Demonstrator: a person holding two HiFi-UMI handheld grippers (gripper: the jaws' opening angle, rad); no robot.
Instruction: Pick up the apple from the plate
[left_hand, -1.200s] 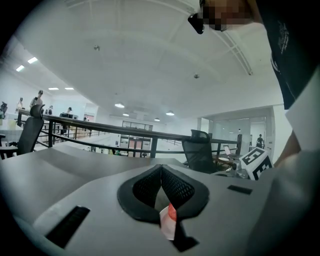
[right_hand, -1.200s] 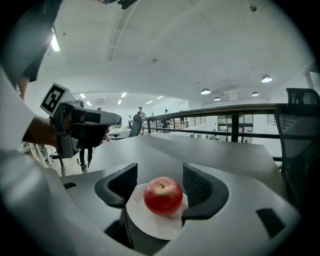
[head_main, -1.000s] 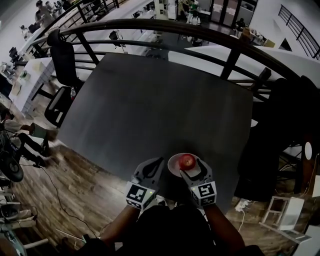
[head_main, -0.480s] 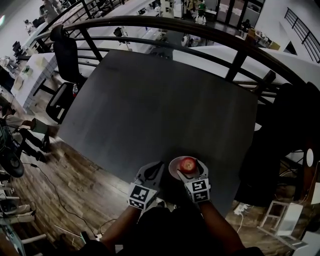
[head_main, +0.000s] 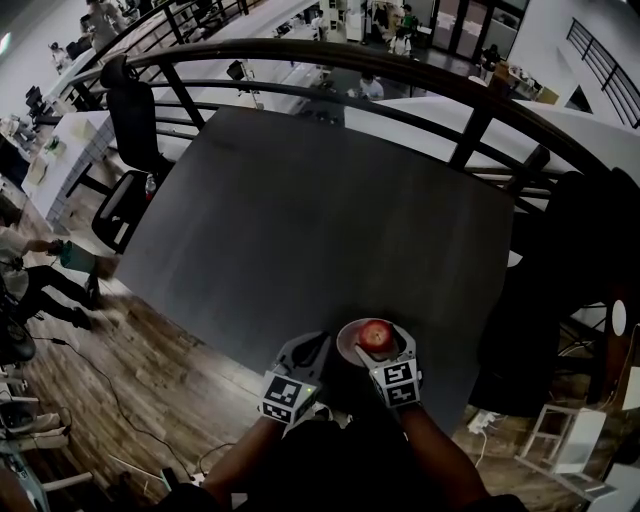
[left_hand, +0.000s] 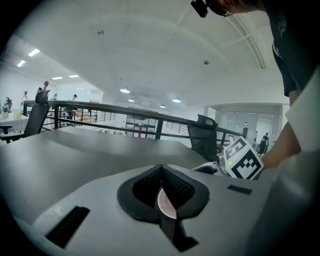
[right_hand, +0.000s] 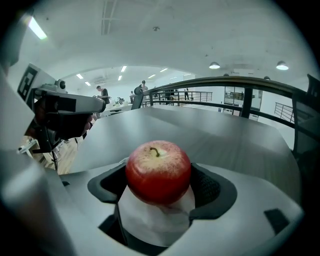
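Observation:
A red apple (head_main: 376, 332) (right_hand: 158, 170) rests on a small white plate (head_main: 346, 342) (right_hand: 155, 222) near the front edge of the dark table (head_main: 300, 220). My right gripper (head_main: 383, 341) (right_hand: 159, 187) is open, and the apple stands between its black pads (right_hand: 207, 187); I cannot tell whether they touch it. My left gripper (head_main: 318, 343) (left_hand: 161, 192) sits just left of the plate, low over the table, shut with nothing in it. In the left gripper view the right gripper's marker cube (left_hand: 242, 159) shows at the right.
A curved black railing (head_main: 470, 110) runs behind the table. A black office chair (head_main: 125, 120) stands at the far left. Wooden floor (head_main: 150, 370) lies below the table's left edge. The plate is close to the table's front edge.
Both grippers have sunk closer to the table. The right gripper's jaws have spread and now flank the apple more fully. The apple has stayed on the plate.

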